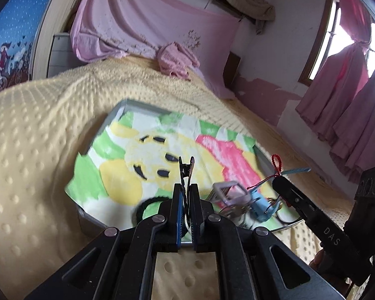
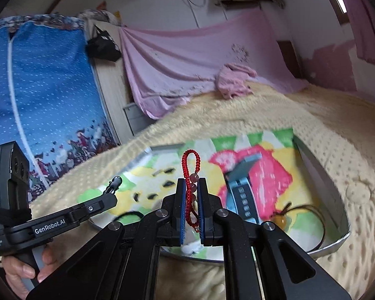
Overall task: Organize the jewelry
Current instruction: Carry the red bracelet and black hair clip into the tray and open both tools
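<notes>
Currently left gripper (image 1: 186,187) pinches a black hair clip (image 1: 186,172), right gripper (image 2: 192,195) pinches a red beaded bracelet (image 2: 191,172) above the tray (image 1: 127,105); dangling cord could snag items at 4 o'clock.

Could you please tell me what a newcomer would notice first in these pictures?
Probably the bright cartoon towel lining the metal tray on the yellow blanket. Next, the left claw pinching a black hair clip upright above it, and the right claw shut on a red beaded bracelet.
</notes>
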{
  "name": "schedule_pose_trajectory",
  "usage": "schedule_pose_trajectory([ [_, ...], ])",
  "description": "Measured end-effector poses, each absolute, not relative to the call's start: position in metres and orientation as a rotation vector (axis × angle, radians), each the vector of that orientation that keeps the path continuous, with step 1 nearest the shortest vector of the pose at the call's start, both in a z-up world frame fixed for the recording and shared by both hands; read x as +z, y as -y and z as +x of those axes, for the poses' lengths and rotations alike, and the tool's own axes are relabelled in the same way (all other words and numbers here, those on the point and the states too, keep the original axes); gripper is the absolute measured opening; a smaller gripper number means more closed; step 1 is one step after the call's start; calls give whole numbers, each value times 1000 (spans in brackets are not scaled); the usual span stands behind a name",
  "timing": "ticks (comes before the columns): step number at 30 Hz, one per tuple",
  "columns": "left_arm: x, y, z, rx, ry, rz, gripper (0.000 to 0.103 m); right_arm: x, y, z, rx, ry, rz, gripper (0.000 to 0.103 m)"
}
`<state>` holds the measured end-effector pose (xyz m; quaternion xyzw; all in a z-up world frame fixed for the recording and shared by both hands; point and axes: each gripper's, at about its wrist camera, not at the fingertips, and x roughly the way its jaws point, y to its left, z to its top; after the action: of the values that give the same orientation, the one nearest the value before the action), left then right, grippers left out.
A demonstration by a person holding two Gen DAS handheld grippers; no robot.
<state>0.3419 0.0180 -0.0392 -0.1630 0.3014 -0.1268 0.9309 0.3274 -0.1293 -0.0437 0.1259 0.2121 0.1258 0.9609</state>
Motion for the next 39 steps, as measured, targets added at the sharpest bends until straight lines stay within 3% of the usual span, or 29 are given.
schedule_pose_trajectory([
  [7, -44, -10, 338, -244, -614, -263, 6, -77, 127, 343, 215, -550, 268, 8],
  [33, -44, -13, 332, -250, -616, -291, 10, -78, 125, 342, 220, -533, 257, 12],
  [35, -43, -14, 331, -255, -616, -297, 13, -77, 126, 340, 229, -521, 264, 17],
  [39, -38, -14, 326, -246, -584, -292, 41, -76, 128, 334, 228, -494, 270, 25],
])
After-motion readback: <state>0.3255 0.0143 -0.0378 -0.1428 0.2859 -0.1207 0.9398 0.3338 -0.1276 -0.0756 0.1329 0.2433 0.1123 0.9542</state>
